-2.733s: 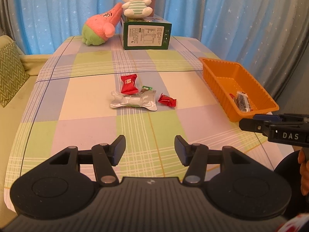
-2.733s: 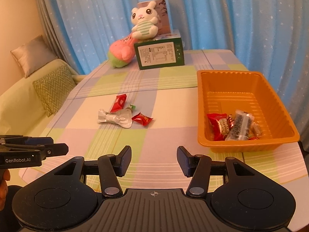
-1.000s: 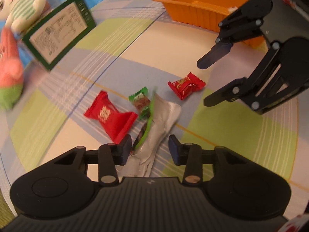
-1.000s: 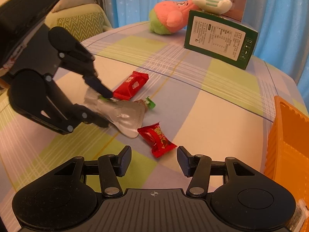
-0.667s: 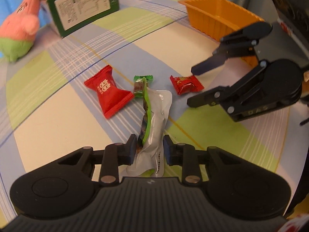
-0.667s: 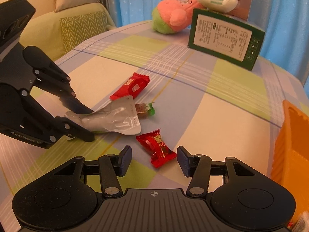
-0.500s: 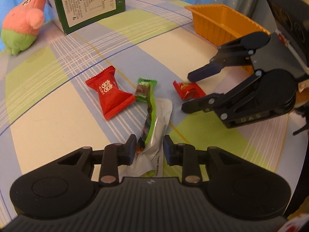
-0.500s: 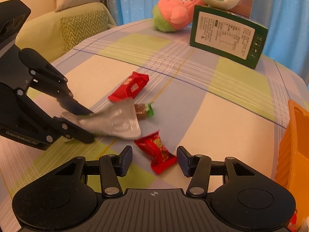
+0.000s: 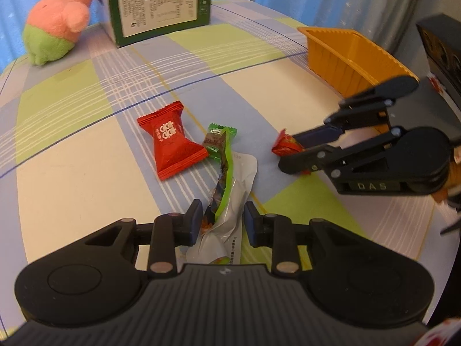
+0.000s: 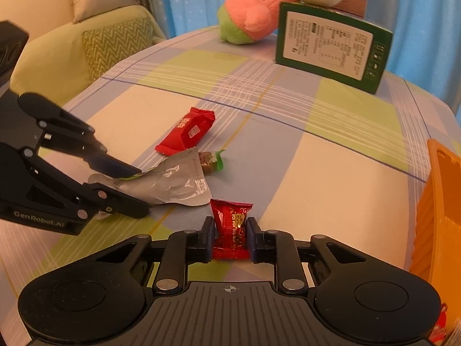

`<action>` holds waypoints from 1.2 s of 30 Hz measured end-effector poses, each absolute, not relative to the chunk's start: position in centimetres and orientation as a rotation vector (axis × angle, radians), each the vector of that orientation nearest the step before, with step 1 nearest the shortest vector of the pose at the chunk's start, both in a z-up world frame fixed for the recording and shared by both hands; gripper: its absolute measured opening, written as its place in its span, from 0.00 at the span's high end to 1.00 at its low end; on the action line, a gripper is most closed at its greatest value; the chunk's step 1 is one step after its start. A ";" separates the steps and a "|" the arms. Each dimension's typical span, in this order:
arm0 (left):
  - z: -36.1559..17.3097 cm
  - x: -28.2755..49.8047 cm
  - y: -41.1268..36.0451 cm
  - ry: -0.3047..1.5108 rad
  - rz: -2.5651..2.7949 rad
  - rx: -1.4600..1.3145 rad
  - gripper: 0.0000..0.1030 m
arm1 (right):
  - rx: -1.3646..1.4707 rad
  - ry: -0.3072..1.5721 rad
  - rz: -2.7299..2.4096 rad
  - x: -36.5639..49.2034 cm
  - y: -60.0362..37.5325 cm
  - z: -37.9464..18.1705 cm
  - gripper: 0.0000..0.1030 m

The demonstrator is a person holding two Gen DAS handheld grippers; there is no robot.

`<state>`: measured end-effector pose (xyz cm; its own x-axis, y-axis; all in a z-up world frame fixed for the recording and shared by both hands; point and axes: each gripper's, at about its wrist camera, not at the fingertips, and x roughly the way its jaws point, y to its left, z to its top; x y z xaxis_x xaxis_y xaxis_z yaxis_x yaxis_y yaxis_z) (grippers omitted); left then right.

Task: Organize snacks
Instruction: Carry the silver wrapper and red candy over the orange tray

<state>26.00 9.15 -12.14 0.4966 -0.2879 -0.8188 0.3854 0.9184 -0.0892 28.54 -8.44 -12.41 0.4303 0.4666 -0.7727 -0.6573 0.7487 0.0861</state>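
Right gripper (image 10: 230, 238): your fingers are closing, pads pressed on the small red candy (image 10: 231, 229), low over the counter (image 10: 331, 170).
Left gripper (image 9: 222, 219): fingers nearly closed, pinching the silver pouch (image 9: 227, 210).
Loose on the counter: the large red snack pack (image 9: 170, 151) and the green-wrapped candy (image 9: 217, 141), just beside each other.
Orange tray (image 9: 345, 57): off to your right; contents hidden here.
Outstanding, by my estimate: four snacks to be binned, two already gripped.

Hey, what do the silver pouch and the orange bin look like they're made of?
Silver pouch: probably foil-laminated plastic film; it looks shiny, creased and crumpled, with a flat sealed edge. Orange bin: apparently thin molded plastic, smooth and slightly glossy, with ribbed walls.
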 end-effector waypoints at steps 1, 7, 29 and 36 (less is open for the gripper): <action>-12.1 26.0 9.1 0.969 -0.395 0.101 0.74 | -0.233 0.884 0.702 28.5 -8.5 -12.4 0.78; -11.8 25.7 8.4 0.986 -0.308 0.038 0.76 | -0.173 0.904 0.666 28.0 -9.4 -11.8 0.78; -6.6 17.1 4.6 0.910 -0.199 -0.184 0.77 | 0.045 0.826 0.489 18.6 -16.5 -7.0 0.78; -4.3 13.3 2.3 0.868 -0.195 -0.235 0.77 | 0.104 0.803 0.439 14.9 -19.1 -4.3 0.78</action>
